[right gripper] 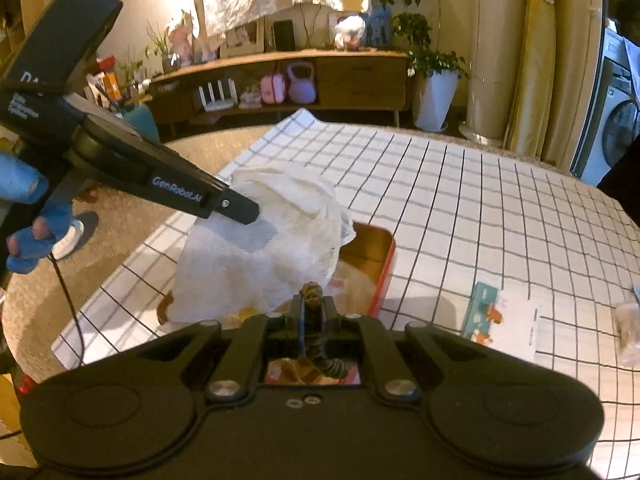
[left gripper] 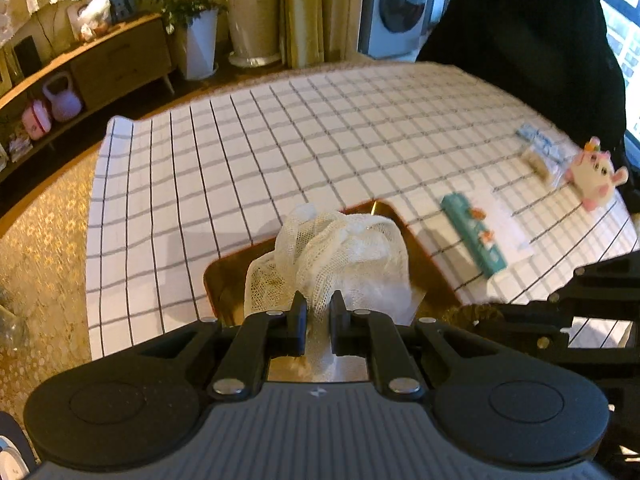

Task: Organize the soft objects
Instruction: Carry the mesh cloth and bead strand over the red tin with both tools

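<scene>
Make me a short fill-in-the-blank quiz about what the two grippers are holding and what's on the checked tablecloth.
1. The left gripper is shut on a white ____ cloth.
2. That cloth hangs over a red-rimmed ____.
3. The right gripper is shut on a small ____-coloured thing.
4. The pink and white ____ toy lies near the edge of the checked tablecloth.

Missing words: mesh; tray; brown; plush

A crumpled white mesh cloth (left gripper: 340, 256) hangs bunched over an open red-rimmed tin (right gripper: 384, 264); a pink plush (left gripper: 596, 172) lies well apart.
</scene>
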Demonstrator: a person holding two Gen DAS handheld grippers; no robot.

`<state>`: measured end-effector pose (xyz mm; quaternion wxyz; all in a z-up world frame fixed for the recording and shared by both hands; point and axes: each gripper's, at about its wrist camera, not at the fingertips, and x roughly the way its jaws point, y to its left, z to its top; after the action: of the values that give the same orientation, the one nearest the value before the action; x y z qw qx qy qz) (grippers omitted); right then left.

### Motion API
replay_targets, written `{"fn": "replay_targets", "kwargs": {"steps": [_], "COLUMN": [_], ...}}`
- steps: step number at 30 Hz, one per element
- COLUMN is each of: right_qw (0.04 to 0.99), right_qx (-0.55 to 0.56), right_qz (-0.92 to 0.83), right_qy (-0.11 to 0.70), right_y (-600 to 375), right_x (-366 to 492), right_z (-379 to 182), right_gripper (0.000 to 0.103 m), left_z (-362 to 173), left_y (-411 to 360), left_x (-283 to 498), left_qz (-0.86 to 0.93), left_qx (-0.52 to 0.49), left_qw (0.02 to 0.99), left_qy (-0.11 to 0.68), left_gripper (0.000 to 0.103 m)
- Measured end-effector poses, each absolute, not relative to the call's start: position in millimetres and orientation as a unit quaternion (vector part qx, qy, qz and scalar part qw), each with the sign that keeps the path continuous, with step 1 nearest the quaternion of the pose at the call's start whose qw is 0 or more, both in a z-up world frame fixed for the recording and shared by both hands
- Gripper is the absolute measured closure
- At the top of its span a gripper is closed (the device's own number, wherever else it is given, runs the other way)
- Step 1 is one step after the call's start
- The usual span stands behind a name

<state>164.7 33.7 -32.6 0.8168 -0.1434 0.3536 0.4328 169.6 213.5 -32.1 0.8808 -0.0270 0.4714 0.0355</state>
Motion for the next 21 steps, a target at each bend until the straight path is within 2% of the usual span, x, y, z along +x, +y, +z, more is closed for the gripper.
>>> {"fn": "replay_targets", "kwargs": {"steps": [9,21], "right_qw": [0.809,0.800], "right_qx": [-0.182,-0.194], "right_qz": [0.419,0.414], "right_qy": [0.369,0.388], "right_y": [60.2,74.9], "right_x": [157.8,155.7], "right_z": [-61.1,-83.3], "right_gripper": [0.096,0.095], "left_z": [-64.8,-79.3], "left_y": [224.0,221.2], "left_x": [171.0,177.2], "left_qz": [0.039,0.041], "left_qx": [-0.029,-0.004], "left_qw": [0.870,0.867], "left_qy": [0.491,0.496], "left_gripper": [0.092,0.092]}}
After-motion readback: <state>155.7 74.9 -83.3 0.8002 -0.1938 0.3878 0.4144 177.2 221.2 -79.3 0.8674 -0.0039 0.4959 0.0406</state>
